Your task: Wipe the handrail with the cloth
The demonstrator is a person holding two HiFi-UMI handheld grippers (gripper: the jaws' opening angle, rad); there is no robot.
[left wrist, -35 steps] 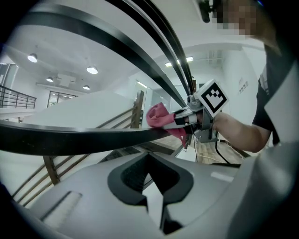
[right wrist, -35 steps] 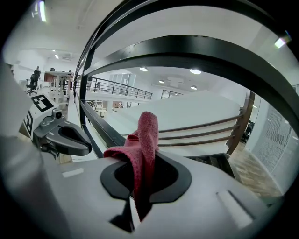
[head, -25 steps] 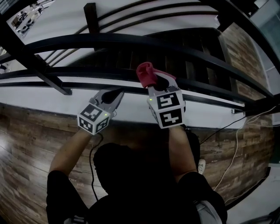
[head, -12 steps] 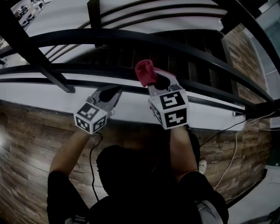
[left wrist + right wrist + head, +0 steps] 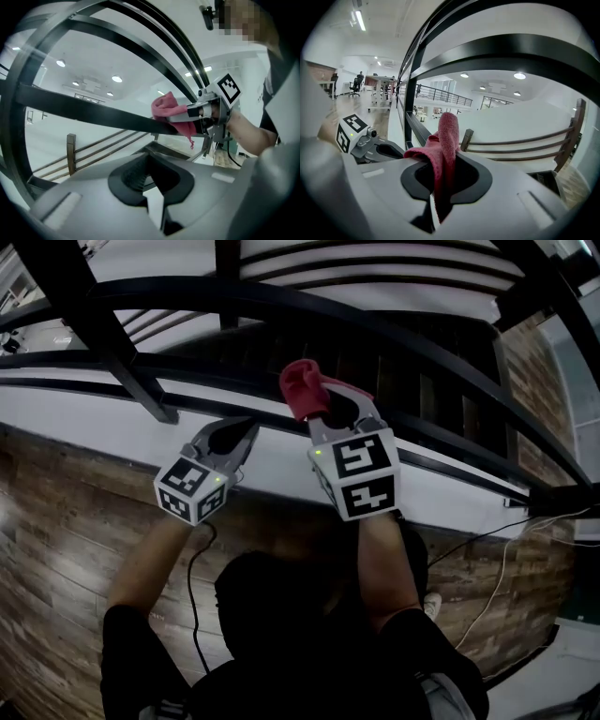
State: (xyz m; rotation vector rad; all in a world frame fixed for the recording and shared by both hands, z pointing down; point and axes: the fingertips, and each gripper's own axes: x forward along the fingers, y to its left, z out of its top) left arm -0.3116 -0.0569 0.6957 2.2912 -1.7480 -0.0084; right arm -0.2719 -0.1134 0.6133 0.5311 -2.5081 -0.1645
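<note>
The person's two forearms are reaching forward from a dark sleeved top, each hand carrying a tool with a marker cube on it. The left tool (image 5: pixel 241 430) is sitting with its jaws clenched together on nothing, pointing at the railing just left of the other tool. The right tool (image 5: pixel 330 410) is gripping the cloth (image 5: pixel 302 390), its jaws pressing on the fabric's lower part.

The cloth is looking red to pink, soft and nubbly, and bunched into a loose upright fold. One rounded end is sticking up past the jaw tips, and a thin strand is hanging below. In the left gripper view it is lying against a slim black bar (image 5: pixel 187 403) of the railing, showing both above and below it. The head view is placing it on that same lower bar, under the thick curved handrail (image 5: pixel 422 351).

The railing is looking black and smooth, with several bars running side by side and dark posts crossing them. Under it a white ledge (image 5: pixel 84 413) is running along the edge of a wood floor (image 5: pixel 56 531), where a pale cable (image 5: pixel 502 559) is trailing. Beyond the bars, dark stair treads (image 5: pixel 412 381) are dropping away.
</note>
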